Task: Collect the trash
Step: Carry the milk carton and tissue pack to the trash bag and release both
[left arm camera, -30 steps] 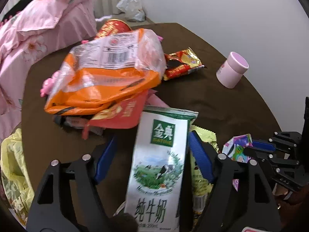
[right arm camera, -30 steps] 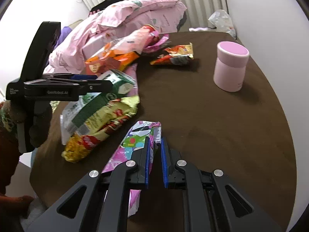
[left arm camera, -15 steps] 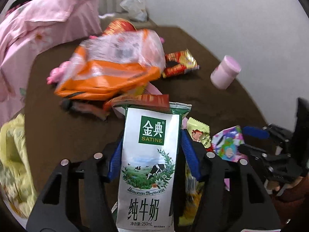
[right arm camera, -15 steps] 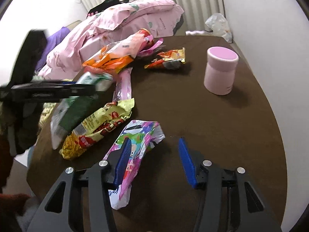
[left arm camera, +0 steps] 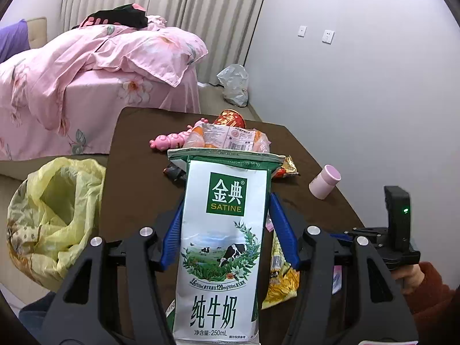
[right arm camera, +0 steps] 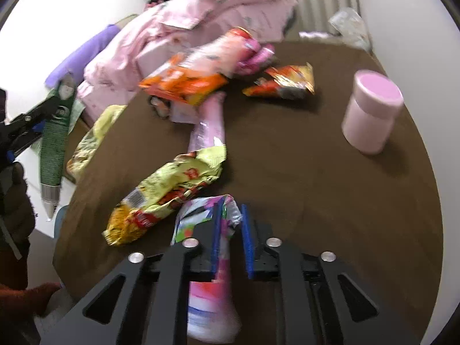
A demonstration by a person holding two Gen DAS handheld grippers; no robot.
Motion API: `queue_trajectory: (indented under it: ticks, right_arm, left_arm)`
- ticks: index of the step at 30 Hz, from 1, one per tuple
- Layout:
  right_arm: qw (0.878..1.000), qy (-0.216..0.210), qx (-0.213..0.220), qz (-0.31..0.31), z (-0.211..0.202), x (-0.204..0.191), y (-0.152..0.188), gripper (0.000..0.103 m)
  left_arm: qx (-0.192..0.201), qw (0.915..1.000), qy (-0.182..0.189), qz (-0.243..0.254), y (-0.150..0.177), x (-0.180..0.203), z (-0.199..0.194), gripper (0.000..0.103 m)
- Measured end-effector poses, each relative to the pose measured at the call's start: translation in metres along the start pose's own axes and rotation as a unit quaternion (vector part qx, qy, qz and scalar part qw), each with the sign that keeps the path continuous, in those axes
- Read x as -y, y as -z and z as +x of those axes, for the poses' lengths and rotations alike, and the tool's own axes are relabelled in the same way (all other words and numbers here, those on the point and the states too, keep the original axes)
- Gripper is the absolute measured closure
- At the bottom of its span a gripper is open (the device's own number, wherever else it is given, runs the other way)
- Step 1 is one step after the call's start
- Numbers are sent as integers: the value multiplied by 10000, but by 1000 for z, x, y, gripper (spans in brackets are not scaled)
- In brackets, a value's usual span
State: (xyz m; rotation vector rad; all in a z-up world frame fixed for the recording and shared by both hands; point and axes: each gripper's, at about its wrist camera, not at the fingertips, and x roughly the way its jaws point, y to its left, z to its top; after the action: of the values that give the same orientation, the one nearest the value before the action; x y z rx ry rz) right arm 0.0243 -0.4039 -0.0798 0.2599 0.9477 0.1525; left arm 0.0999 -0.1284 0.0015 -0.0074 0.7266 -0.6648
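Observation:
A white and green milk carton (left arm camera: 224, 230) stands upright between the blue pads of my left gripper (left arm camera: 225, 201), which is shut on its sides and holds it above the brown table (left arm camera: 135, 172). From the right wrist view the same carton (right arm camera: 53, 143) hangs off the table's left edge. My right gripper (right arm camera: 231, 205) points down at the table's near edge. Its jaws are closing, and a crumpled pink and multicoloured wrapper (right arm camera: 207, 296) is pinched between the pads. A yellow plastic bag (left arm camera: 54, 215) gapes open left of the table.
On the table lie a yellow-green snack bag (right arm camera: 169, 192), a long pink wrapper (right arm camera: 208, 126), an orange bag (right arm camera: 184, 83) and a red-gold wrapper (right arm camera: 284, 83). A pink cup (right arm camera: 371, 112) stands at the right. A bed with pink bedding (left arm camera: 86, 72) lies behind.
My left gripper closed on the milk carton and lifted it up and back from the table. My right gripper opened wide, then closed again on the multicoloured wrapper.

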Motion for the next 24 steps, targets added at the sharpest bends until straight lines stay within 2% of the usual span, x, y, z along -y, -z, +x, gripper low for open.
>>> queue_trajectory:
  ticks: [5,10,14,16,18,21,24]
  right_arm:
    - [9985,9,440,-319,-26,-21,-10,90]
    - [9959,103,701,-558,-40,-36,-24,90]
    - [9947,53,746,-703,-39,-47,-27,90]
    - [9945,33,730,-749,-36,-51,-27,90]
    - [9945,33,697,-783,-33,-53,-27,90]
    - [9947,34,665,-786,-28,-52,-25,90]
    - [9949,41,644,-772,-25,-50,-24,90]
  left_arm:
    - [-281,9995,-139,-21,15,-11,-2,49]
    - [-1005,9948,-89,-106,30,-19,10,49]
    - [-1471,9887,-282,-99,40,-24,27,49]
    - [-1799,9833,-181,-207,44,-29,38,49]
    - [-1960,9802,-94,-276,49,-32,45,49]
    - [-2172,9756,-181,-251,54,-34,56,49]
    - [-2222,9745,-253,-180,50,-31,64,47]
